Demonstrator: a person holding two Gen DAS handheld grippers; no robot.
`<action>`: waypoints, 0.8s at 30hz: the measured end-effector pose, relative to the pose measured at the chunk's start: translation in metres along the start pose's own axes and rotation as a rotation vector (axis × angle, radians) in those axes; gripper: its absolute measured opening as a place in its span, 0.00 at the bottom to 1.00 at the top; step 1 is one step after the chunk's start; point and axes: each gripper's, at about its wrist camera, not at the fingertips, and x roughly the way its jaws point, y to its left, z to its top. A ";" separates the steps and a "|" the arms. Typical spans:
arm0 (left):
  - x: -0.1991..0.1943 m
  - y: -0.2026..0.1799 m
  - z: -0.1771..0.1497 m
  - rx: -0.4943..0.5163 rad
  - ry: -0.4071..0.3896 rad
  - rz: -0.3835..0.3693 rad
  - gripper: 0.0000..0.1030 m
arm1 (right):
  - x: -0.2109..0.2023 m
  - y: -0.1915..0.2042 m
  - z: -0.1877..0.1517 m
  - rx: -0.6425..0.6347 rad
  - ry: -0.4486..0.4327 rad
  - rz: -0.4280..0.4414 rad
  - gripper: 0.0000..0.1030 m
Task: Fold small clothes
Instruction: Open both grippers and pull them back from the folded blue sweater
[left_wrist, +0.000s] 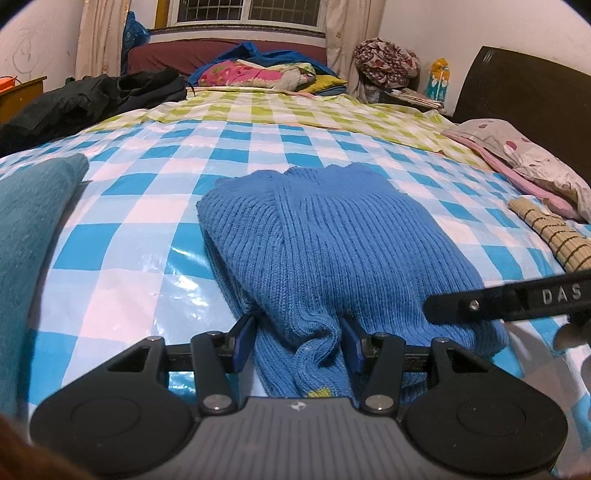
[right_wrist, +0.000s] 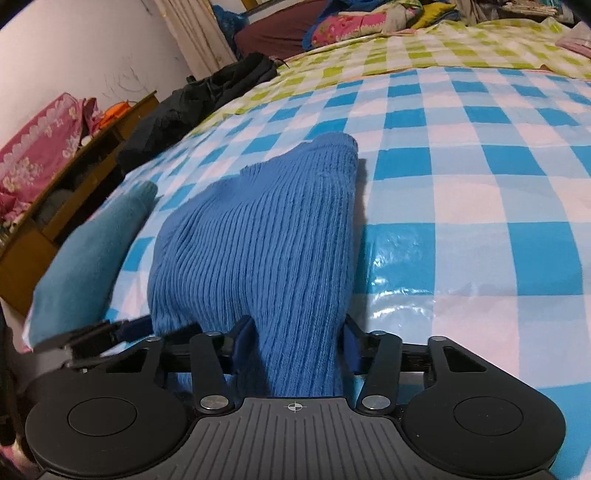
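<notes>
On the bed's glossy blue-and-white checked plastic sheet (left_wrist: 140, 229), a thick rib-knit blue sweater (left_wrist: 332, 240), folded into a chunky bundle, ribs running lengthwise, the far end rounded, a scrap of yellow-green pattern peeking out at the near hem. At the near edge, left gripper (left_wrist: 297, 343) half spread, both blue pads pressed into a bunched fold of the knit, clamped on the blue sweater. Beside it on the right, right gripper (right_wrist: 295, 345) likewise part-way apart, a thick ridge of the same blue sweater filling the gap, pads against the wool on both sides, gripping it. Bulk of the garment stretching away from both claws toward the middle of the bed; a folded teal fleece cloth (left_wrist: 33, 221) well off to the left.
</notes>
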 end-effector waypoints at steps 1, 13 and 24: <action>0.001 0.000 0.000 0.003 0.000 -0.001 0.53 | -0.002 0.000 -0.001 -0.003 0.001 -0.006 0.43; 0.015 -0.009 0.012 0.065 -0.002 -0.019 0.53 | -0.013 0.014 -0.007 -0.082 -0.020 -0.123 0.36; 0.012 -0.008 0.011 0.057 0.006 -0.007 0.58 | -0.019 0.022 -0.007 -0.087 -0.035 -0.179 0.38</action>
